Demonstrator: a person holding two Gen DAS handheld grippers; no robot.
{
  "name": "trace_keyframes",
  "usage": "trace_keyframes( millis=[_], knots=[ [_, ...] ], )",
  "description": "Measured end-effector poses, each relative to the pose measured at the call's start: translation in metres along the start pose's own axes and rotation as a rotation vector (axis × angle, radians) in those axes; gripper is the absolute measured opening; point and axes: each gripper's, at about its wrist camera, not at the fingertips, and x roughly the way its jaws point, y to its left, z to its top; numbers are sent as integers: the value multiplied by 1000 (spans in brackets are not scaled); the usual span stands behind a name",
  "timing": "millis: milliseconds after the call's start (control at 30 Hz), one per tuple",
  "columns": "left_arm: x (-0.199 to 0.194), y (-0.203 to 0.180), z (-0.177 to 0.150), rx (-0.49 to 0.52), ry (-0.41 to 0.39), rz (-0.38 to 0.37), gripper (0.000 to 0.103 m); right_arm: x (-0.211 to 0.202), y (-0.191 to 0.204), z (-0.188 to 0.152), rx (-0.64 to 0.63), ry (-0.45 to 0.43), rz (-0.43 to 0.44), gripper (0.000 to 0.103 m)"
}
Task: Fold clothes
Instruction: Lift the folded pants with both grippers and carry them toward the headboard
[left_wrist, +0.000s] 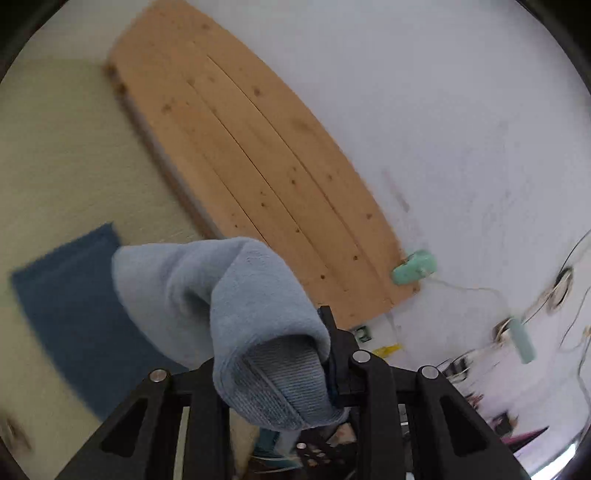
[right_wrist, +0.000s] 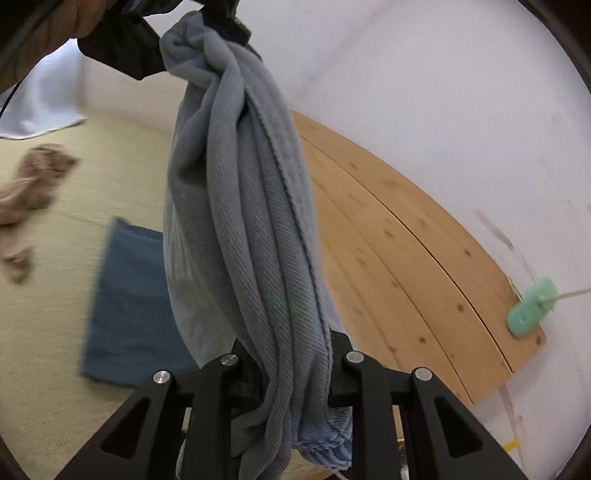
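Observation:
A light grey-blue cloth hangs stretched and twisted in the air between my two grippers. In the right wrist view my right gripper is shut on its lower end, with the bunched hem spilling below the fingers. My left gripper clamps the upper end at the top of that view, beside a person's hand. In the left wrist view the left gripper is shut on a bunched fold of the same cloth, which hides the left finger.
A folded dark blue cloth lies flat on the beige mat. A crumpled brown garment and a white cloth lie farther left. A wooden board runs along the white wall, with a green plug and cables.

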Motion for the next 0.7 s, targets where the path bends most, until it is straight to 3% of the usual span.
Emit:
trace_keyframes(
  millis=[200, 367, 700],
  knots=[
    [71, 25, 46, 131, 59, 53, 27, 75, 7, -8, 97, 42, -168, 23],
    [100, 76, 57, 149, 94, 149, 26, 108, 56, -24, 180, 63, -173, 23],
    [46, 233, 6, -17, 136, 198, 27, 102, 171, -32, 13, 102, -78, 26]
  ],
)
